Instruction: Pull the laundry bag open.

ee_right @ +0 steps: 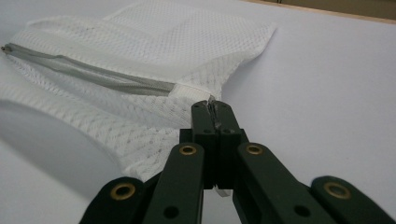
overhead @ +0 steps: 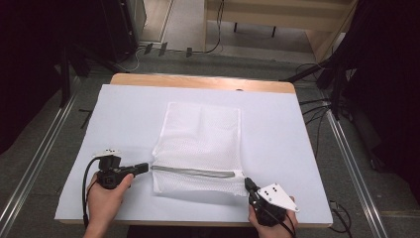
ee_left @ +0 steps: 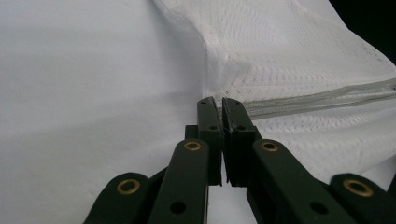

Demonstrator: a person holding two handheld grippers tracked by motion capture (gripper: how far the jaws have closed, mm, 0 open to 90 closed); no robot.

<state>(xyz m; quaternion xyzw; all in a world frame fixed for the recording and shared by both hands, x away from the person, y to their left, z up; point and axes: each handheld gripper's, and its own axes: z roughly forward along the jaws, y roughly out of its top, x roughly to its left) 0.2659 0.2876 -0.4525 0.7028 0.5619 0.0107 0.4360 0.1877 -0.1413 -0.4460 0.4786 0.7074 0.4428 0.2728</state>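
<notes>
A white mesh bag (overhead: 200, 148) lay at the centre of the frame on the white bench (overhead: 124, 114) (its grey zip (overhead: 193, 172) running across). The left hand-held gripper (overhead: 143, 167) pinched its left edge; the right hand-held gripper (overhead: 249, 184) pinched the lower right corner.

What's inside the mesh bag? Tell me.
Nothing certain. The mesh bag lies nearly flat on the table, its zipper closed; any thin contents stay hidden by the white weave.
</notes>
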